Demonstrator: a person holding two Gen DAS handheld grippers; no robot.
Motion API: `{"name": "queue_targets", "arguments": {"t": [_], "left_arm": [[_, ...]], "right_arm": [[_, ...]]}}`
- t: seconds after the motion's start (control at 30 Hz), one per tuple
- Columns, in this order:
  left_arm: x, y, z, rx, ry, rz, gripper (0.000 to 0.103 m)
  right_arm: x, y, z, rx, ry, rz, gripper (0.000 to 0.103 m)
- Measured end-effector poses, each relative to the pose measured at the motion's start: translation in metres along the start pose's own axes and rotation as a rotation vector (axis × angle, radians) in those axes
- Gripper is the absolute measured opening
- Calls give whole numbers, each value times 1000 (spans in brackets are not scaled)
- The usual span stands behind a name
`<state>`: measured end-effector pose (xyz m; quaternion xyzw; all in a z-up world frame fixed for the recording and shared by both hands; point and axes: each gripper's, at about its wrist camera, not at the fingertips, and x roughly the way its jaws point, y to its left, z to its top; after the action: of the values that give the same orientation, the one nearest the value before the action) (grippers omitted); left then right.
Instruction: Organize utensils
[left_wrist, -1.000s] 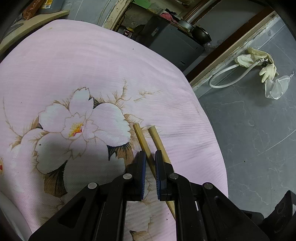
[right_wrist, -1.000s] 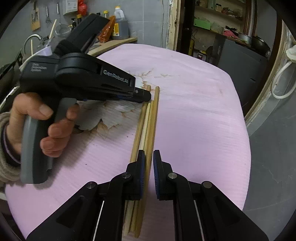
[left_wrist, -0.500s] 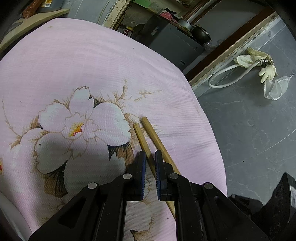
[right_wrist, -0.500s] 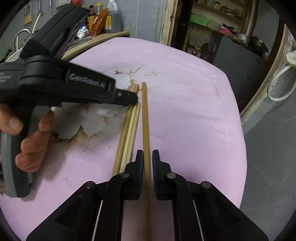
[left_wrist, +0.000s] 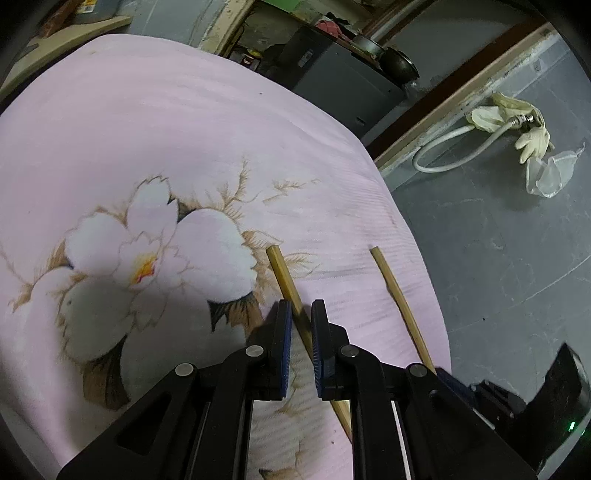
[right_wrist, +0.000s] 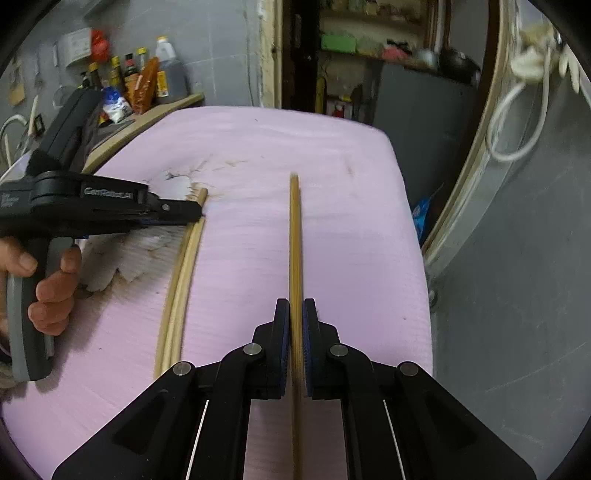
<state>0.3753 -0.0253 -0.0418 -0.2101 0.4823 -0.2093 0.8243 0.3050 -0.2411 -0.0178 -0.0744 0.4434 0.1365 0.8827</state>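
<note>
My right gripper (right_wrist: 293, 325) pinches one light, stiff bamboo chopstick (right_wrist: 294, 236) near mid-length. My left gripper (left_wrist: 300, 325) seems clamped on the remaining chopsticks (left_wrist: 284, 277), slender, likely slippery.

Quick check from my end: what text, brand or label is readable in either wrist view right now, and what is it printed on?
"GenRobot.AI": white lettering on the side of the left gripper, soft but legible in the right wrist view.
Small white lines on the left gripper's rear body: too blurred to read.
Labels on the bottles on the back shelf: too small to read.
Left wrist view: no readable text.
</note>
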Motion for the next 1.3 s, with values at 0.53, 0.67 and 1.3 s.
{"name": "queue_targets", "arguments": {"t": [0.53,0.67,1.3], "left_arm": [[-4,0,-5,3,-11,-13,0],[-8,-2,-12,32,-1,24,0],[-8,15,3,-123,-6,-98,14]], "right_arm": [[43,1,46,-1,70,46,6],[24,-3,35,29,2,74,5],[-1,-11,7,95,-68,138,6]]}}
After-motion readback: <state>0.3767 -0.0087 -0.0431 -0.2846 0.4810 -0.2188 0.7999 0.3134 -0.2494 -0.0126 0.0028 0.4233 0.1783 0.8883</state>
